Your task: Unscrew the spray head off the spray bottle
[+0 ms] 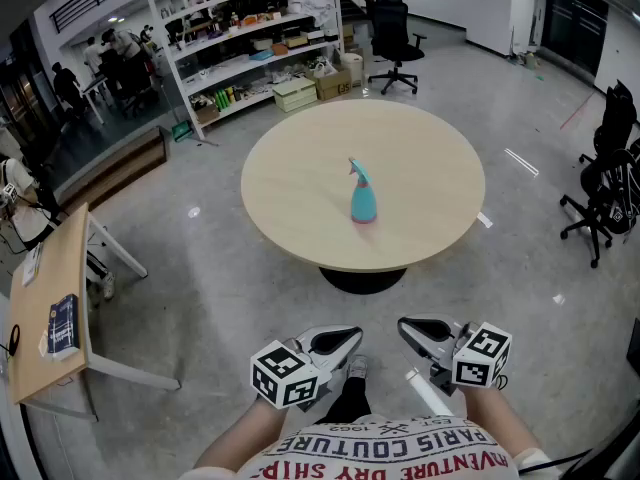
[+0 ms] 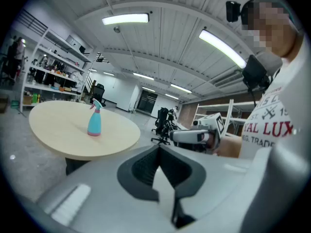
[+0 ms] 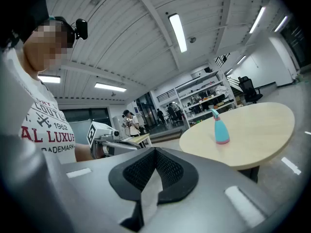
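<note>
Big round table (image 1: 300,198) sits well out in front of me. My left gripper (image 1: 345,340) and right gripper (image 1: 412,330) are down by my body, both with jaws pressed together on nothing. The teal spray bottle (image 1: 363,203) stands upright mid-table with its spray head (image 1: 357,169) on.

Round table (image 1: 300,198) with a pale wood-coloured top, carried on one dark central base (image 1: 362,280) that rests on a glossy grey floor (image 1: 230,298). A single spray bottle (image 1: 363,202) (light blue body, pink foot, teal spray head (image 1: 357,169) still on) stands upright near the middle of the top, well clear of its edge.
</note>
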`<state>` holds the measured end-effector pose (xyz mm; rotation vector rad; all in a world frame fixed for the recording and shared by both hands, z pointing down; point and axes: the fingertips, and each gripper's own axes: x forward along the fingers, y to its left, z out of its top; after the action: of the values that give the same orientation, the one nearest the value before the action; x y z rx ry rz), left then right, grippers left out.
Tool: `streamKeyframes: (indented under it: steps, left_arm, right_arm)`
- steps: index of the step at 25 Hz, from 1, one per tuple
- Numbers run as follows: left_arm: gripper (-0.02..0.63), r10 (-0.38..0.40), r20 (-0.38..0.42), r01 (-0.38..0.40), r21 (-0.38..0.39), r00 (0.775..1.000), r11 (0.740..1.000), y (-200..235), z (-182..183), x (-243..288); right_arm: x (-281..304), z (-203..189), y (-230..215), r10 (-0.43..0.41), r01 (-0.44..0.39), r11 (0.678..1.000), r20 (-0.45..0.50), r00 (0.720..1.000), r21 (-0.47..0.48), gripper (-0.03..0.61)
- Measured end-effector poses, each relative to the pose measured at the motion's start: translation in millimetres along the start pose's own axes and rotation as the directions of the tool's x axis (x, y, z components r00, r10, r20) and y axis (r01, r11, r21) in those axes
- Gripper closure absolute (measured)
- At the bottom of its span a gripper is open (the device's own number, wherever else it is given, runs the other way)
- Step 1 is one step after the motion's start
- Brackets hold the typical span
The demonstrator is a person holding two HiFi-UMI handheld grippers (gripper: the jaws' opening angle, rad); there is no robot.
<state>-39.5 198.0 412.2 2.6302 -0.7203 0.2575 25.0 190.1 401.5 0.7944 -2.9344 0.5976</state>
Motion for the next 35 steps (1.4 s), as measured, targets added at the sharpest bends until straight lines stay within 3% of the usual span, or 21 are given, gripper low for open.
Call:
streamKeyframes:
  steps: [4, 10, 21, 22, 23, 24, 27, 31, 35]
  left_arm:
    - [0.614, -0.075, 0.048, 0.077, -0.047, 0.996, 0.996, 91.0, 45.4, 44.7]
    - [0.614, -0.074, 0.028, 0.072, 0.059, 0.997, 0.996, 195.9, 110.4, 96.2]
    - [0.612, -0.057, -0.072, 0.059, 0.035, 0.996, 0.998, 284.2, 107.7, 168.1]
    - [0.580, -0.057, -0.073, 0.059, 0.019, 0.996, 0.998, 291.5, 106.9, 173.7]
    - [0.481, -0.056, -0.072, 0.056, 0.009, 0.996, 0.998, 299.0, 106.7, 179.9]
    - [0.424, -0.048, -0.072, 0.049, 0.015, 0.996, 0.999, 306.3, 106.2, 186.6]
    - [0.338, -0.004, -0.124, 0.020, 0.126, 0.992, 0.992, 324.2, 91.3, 207.7]
    - [0.251, 0.021, -0.187, 0.018, 0.204, 0.982, 0.979, 342.0, 69.2, 238.3]
    - [0.215, 0.039, -0.231, 0.023, 0.263, 0.972, 0.965, 357.2, 58.1, 259.1]
  right_arm:
    - [58.8, 31.6, -80.9, 0.006, -0.006, 1.000, 0.007, 1.000, -0.016, 0.577]
    - [120.2, 91.4, -176.4, -0.056, 0.057, 0.998, 0.025, 0.998, -0.036, 0.577]
    - [137.6, 108.3, -266.0, -0.093, 0.093, 0.995, 0.017, 0.995, 0.022, 0.577]
    - [139.3, 108.6, -273.0, -0.094, 0.094, 0.995, 0.012, 0.995, 0.026, 0.577]
    - [140.9, 110.0, -280.5, -0.096, 0.095, 0.995, 0.009, 0.995, 0.028, 0.577]
    - [142.0, 111.5, -288.4, -0.097, 0.097, 0.995, 0.008, 0.995, 0.030, 0.577]
    - [143.0, 109.5, -308.0, -0.101, 0.101, 0.993, 0.002, 0.995, 0.058, 0.577]
    - [145.1, 103.1, -325.0, -0.098, 0.100, 0.992, -0.027, 0.995, 0.079, 0.577]
    - [146.8, 97.8, -336.8, -0.108, 0.112, 0.988, -0.046, 0.993, 0.103, 0.577]
